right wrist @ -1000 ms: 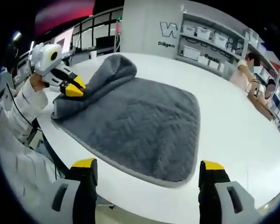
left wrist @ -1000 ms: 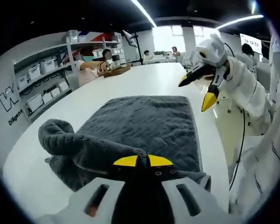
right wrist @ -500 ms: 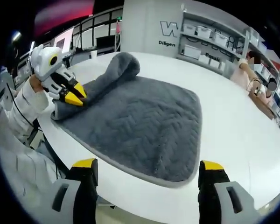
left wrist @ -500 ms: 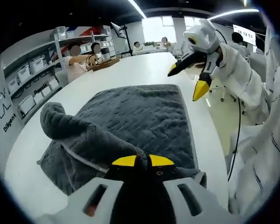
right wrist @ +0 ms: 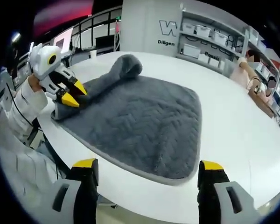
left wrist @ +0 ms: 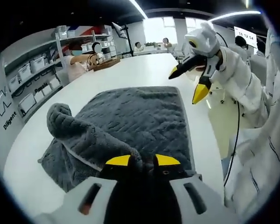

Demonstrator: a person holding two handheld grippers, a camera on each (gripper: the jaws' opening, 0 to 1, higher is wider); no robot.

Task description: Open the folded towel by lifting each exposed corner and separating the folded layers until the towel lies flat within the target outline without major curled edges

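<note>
A grey towel [right wrist: 144, 126] with a zigzag weave lies on the white tabletop [right wrist: 233, 140], one corner rolled into a thick hump. The left tongs [left wrist: 142, 161] pinch that lifted corner; the right tongs [right wrist: 147, 170] hang wide apart, holding nothing.

White table [right wrist: 233, 126], wall shelving [left wrist: 32, 79]

The white table [right wrist: 233, 126] lies bare and open beyond the far edge of the grey towel [right wrist: 144, 121] and along its side toward the shelves [right wrist: 210, 42] — a gripper could sweep there without meeting anything. Over the flat spread of the towel the air is free too; the one thing standing up is the rolled hump of towel [left wrist: 67, 126] at the corner near the left gripper [right wrist: 71, 95]. The right gripper [left wrist: 191, 84] hangs off the table's edge — nothing between it and the towel.
</note>
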